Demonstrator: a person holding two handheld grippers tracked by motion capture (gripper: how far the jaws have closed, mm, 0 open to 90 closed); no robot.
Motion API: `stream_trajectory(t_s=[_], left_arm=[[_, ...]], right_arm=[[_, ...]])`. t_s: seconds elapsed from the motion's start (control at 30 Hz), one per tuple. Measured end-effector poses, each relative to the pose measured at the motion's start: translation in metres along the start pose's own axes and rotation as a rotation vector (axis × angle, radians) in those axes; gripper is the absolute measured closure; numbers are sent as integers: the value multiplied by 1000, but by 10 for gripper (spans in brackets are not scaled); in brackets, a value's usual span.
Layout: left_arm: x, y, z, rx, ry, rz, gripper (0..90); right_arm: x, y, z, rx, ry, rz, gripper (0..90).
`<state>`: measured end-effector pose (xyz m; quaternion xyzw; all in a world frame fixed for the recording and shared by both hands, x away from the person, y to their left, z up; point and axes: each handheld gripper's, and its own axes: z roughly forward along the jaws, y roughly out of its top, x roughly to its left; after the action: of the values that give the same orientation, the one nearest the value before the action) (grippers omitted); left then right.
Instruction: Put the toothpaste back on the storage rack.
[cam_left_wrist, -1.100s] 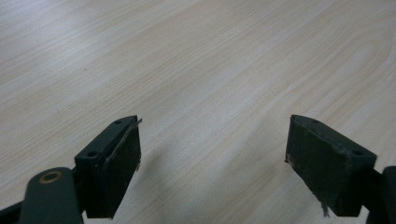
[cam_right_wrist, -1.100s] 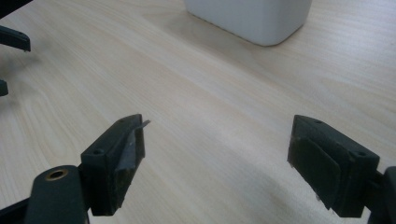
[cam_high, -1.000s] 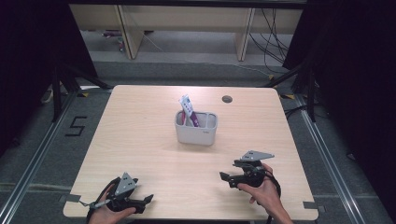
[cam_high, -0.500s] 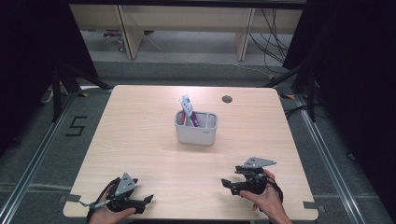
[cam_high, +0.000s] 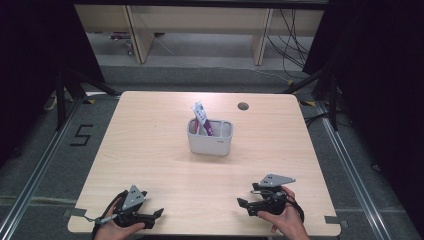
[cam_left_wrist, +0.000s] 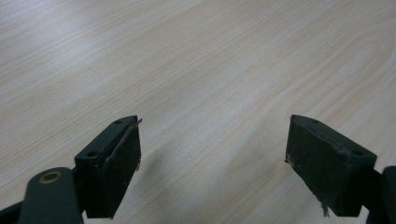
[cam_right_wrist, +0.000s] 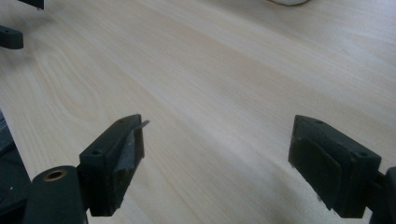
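Drawn back toward the table's (cam_high: 150, 150) near edge, right hand-held gripper (cam_high: 243, 205) gapes empty; left hand-held gripper (cam_high: 159, 214) likewise.

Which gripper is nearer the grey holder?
Right. The right gripper sits just right of the grey holder, at the near edge; the left gripper lies farther off, near-left.

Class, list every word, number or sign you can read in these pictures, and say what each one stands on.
"5": dark mark on the grey floor left of the table.
Print on the white-and-purple tube in the grey holder: too small to read.
Small mark on the holder's front: blurred, unreadable.
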<state>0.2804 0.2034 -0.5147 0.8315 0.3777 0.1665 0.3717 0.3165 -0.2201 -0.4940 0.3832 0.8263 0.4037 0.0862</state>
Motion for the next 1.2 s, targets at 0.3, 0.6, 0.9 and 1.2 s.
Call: stream_trajectory(t_s=[0.3,0.6,0.9,1.2], left_arm=[[0,0,0,-3,1,2,175],[-1,-1,0,-4,0,0,175],[0,0,-1,3,1,-1,174],[0,-1,-1,-5,3,-3,174]], right_arm=[[4,-7,-4,7,5,26,187],[6,-13,-8,30,-8,26,170],[9,-20,-12,34,-22,24,169],[11,-24,-12,45,-18,-3,167]])
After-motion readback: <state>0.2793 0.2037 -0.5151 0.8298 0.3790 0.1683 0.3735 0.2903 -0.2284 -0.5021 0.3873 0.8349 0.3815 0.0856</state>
